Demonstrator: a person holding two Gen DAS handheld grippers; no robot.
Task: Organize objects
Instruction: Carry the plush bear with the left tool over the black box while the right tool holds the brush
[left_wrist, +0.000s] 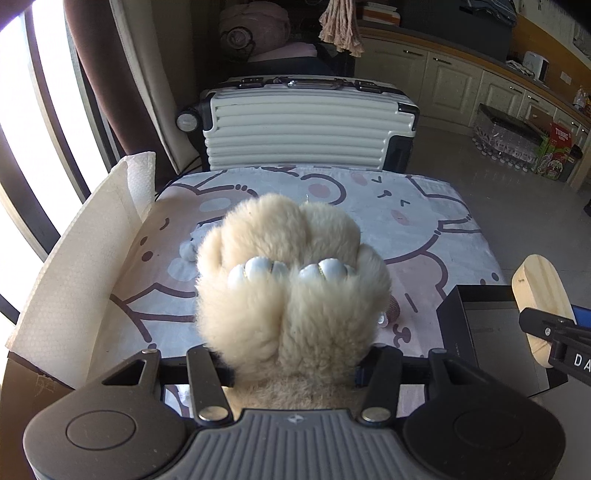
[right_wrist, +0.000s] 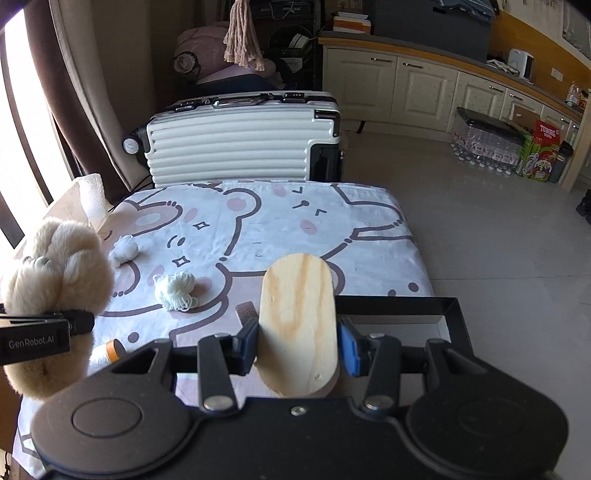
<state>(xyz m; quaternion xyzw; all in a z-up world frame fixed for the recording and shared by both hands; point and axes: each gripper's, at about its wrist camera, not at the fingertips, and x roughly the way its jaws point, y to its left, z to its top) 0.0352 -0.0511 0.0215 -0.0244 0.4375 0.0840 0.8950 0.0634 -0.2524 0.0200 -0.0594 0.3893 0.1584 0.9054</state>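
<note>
I note my left gripper (left_wrist: 293, 363) clamped on the fluffy plush (left_wrist: 291, 280), held above the table's patterned cloth (left_wrist: 424, 221). My right gripper (right_wrist: 297, 349) grips the wooden board (right_wrist: 297, 325), long axis upright; the black box (right_wrist: 452, 314) lies directly behind it, nearer this hand.

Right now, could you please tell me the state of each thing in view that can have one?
Left gripper: shut on the fluffy plush item, held above the table.
Right gripper: shut on the wooden oval board, held upright.
Black box: open, lidless.
White suitcase: closed, on its side.
White yarn bundle: loose, lying on the cartoon cloth.
</note>
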